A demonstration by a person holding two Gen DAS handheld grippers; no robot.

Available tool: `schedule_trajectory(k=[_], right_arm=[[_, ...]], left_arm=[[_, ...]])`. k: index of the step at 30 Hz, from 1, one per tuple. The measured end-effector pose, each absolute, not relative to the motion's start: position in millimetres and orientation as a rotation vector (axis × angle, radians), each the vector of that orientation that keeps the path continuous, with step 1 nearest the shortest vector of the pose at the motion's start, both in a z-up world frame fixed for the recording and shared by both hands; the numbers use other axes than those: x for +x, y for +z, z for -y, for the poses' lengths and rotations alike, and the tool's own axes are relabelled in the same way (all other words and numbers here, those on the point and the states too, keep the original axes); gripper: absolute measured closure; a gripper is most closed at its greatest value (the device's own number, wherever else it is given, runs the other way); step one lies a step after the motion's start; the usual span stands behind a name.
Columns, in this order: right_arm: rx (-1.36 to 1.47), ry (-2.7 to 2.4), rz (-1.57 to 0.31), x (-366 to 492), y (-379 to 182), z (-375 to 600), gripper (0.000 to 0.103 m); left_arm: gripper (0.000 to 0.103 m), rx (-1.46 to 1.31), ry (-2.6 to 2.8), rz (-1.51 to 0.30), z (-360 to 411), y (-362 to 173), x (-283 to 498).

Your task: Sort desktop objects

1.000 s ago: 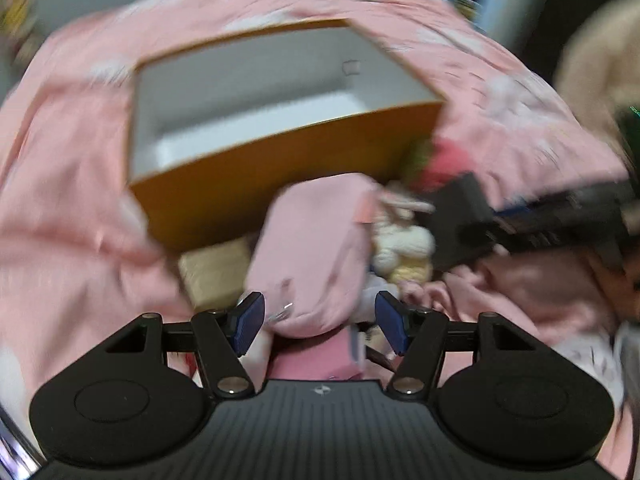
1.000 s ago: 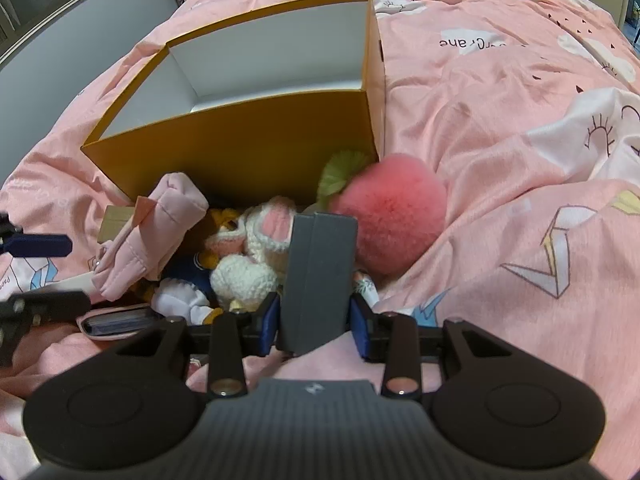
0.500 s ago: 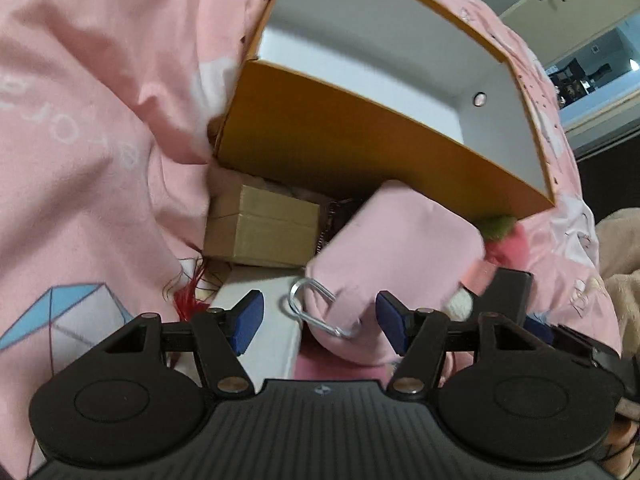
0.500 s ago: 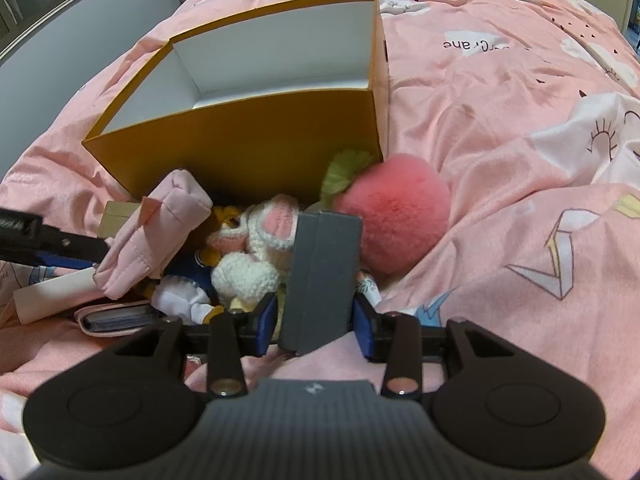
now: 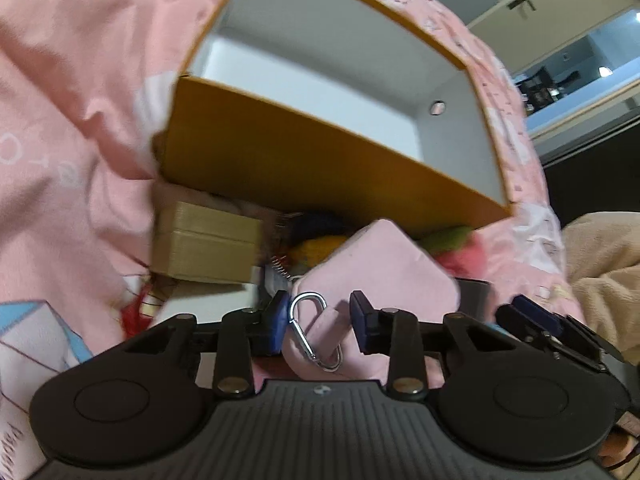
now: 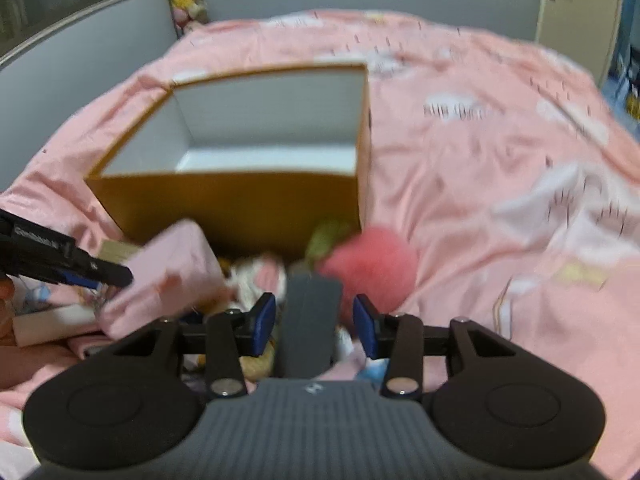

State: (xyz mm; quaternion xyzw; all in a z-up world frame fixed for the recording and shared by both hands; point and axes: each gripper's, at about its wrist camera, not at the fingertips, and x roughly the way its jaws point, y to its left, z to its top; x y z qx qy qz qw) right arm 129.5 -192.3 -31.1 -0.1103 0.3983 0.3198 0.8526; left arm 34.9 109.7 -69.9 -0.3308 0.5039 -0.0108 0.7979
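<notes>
Pink bedding (image 6: 460,184) carries the orange box (image 6: 240,208); before it, the left claw (image 5: 318,326) is closing around the pink pouch (image 5: 376,276), not yet clamped, the right claw (image 6: 314,322) straddles, ungripped, a grey case (image 6: 310,316); next, lift into the box.

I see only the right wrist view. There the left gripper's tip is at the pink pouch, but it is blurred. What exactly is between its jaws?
Observer: The left gripper is closing its jaws around a silver carabiner and the pouch's small pink loop, at the near corner of the pink pouch. The pads do not seem to press on them yet.
Operator: And what lies to the left of the pouch? I see only a tan corner.
Observer: A closed small tan box, with a lid seam along its side. It lies just in front of the orange box's near wall.
</notes>
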Motion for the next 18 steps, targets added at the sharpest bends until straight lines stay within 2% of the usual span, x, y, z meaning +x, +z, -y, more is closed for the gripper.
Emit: schedule_trajectory(k=[6,13,15,17,18], right_arm=[[-0.237,0.920,-0.810,109.3,-16.0,176.1,0.058],[-0.382,1.055,-0.798,85.3,-23.4,150.3,0.057],[-0.414,1.037,-0.791,85.0,-26.9,146.5,0.054],[-0.435,1.013,-0.789,85.3,-30.5,144.0,0.042],[-0.446,1.005,-0.789,86.0,-32.2,142.8,0.041]], left_arm=[[0.067,-0.638,-0.043,-1.052,-82.1,-43.4,42.9],[0.067,-0.576,-0.054,-1.030,-52.4,-24.2,53.1],[0.067,-0.573,-0.060,-1.028,-48.9,-21.5,53.3],[0.067,-0.584,-0.065,-1.030,-48.0,-19.8,52.7],[0.067,-0.587,-0.067,-1.029,-48.0,-18.7,52.0]])
